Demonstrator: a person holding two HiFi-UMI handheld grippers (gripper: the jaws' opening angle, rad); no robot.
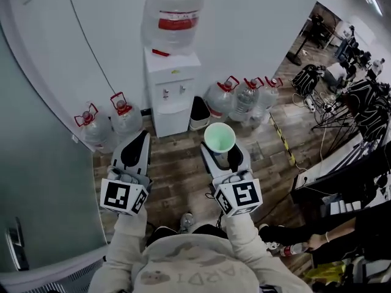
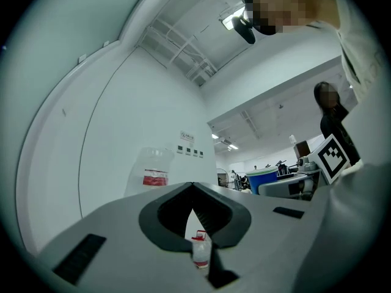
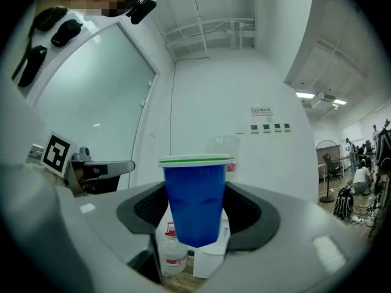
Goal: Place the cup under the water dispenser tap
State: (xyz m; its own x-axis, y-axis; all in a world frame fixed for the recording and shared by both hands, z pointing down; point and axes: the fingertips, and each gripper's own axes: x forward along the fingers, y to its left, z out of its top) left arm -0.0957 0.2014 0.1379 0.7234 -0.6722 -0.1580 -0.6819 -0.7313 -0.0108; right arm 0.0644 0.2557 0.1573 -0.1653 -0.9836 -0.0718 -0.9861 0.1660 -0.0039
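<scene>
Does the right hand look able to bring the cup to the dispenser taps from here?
Probably yes: bare floor lies between the right tongs, closed on the cup, and the water dispenser; the water bottles stand at its sides, not in front.

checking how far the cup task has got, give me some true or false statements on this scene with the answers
1. The right gripper holds a blue cup. True.
2. The cup stands under the taps of the water dispenser. False: it is in the right gripper, above the wooden floor and short of the dispenser.
3. The left gripper carries a bottle. False: its jaws are together with nothing between them.
4. A large bottle sits on top of the water dispenser. True.
5. Spare bottles stand only to the left of the dispenser. False: more stand to its right too.
</scene>
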